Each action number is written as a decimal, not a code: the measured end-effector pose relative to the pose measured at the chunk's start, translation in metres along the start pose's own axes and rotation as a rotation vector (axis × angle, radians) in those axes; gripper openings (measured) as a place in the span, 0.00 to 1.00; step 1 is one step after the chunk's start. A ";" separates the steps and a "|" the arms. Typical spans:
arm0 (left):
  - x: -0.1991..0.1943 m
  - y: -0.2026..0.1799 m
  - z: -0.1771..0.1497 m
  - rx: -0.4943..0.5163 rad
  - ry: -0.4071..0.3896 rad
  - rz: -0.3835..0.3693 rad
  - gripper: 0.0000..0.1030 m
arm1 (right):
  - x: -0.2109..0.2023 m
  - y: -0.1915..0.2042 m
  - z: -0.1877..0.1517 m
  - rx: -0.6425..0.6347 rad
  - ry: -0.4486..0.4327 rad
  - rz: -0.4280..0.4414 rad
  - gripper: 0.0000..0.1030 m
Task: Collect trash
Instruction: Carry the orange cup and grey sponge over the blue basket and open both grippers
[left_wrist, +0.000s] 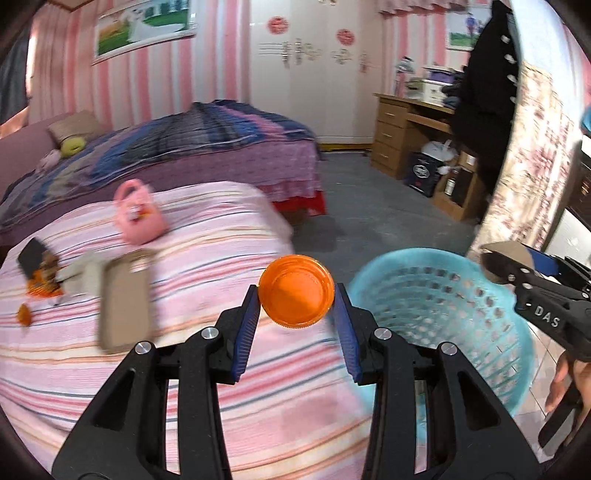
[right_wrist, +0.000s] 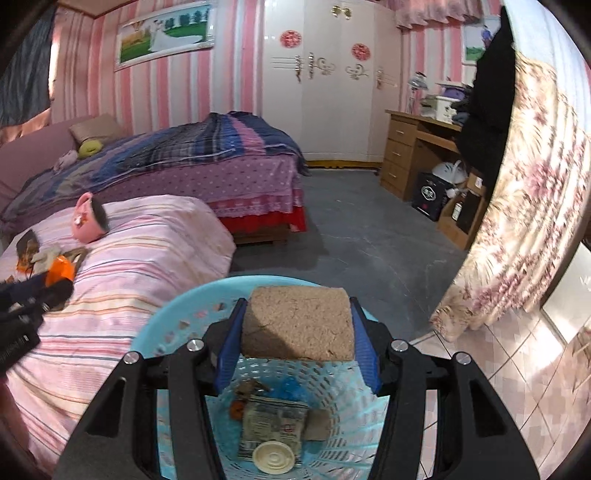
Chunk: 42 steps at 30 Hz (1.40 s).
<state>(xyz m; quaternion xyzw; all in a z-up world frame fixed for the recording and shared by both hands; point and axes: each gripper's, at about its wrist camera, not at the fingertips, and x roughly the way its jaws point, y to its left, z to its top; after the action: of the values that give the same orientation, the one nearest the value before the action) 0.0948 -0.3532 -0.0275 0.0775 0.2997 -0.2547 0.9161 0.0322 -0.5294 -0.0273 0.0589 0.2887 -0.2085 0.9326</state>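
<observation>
Your left gripper (left_wrist: 296, 301) holds an orange plastic lid (left_wrist: 296, 291) between its two fingers, w/ the blue pads (left_wrist: 248, 325) pressing it from both sides. The lid shows its hollow side to the camera. Below the fingers is the pink striped bed (left_wrist: 221, 369); just to the right of them stands the light-blue basket (left_wrist: 443, 295), beside the bed.

Beyond the left finger, on the bed, lie a flat brown cardboard piece (left_wrist: 123, 299), some orange scraps and wrappers (left_wrist: 38, 277), and a pink toy bag (left_wrist: 136, 212) further away. These look blurred, so I cannot tell more details.

Your right gripper (right_wrist: 297, 323) is closed on a brown fibrous block (right_wrist: 299, 321); both fingers touch its sides. The block is directly over the basket (right_wrist: 177, 306), approx. above its far rim. Under the fingers, at the basket bottom, you see a printed packet (right_wrist: 273, 424), a round cream lid (right_wrist: 274, 458) in front of it, and some small pieces, one of them blue (right_wrist: 288, 387).

In the left view the right gripper (left_wrist: 495, 264) comes in from the right side, above the basket rim. In the right view the left gripper w/ the orange lid (right_wrist: 59, 271) is far to the left, over the bed.
</observation>
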 end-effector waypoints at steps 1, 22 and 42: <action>0.003 -0.008 0.000 0.006 0.002 -0.009 0.38 | 0.000 -0.007 -0.001 0.014 0.000 -0.006 0.52; 0.018 -0.028 0.006 0.012 -0.039 0.050 0.87 | -0.002 -0.034 -0.006 0.086 -0.015 -0.023 0.52; -0.036 0.093 -0.001 -0.082 -0.069 0.247 0.94 | -0.002 0.026 0.006 0.014 -0.031 -0.019 0.87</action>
<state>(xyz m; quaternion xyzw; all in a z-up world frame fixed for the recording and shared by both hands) 0.1169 -0.2574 -0.0080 0.0677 0.2664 -0.1300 0.9526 0.0446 -0.5061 -0.0213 0.0596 0.2733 -0.2202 0.9345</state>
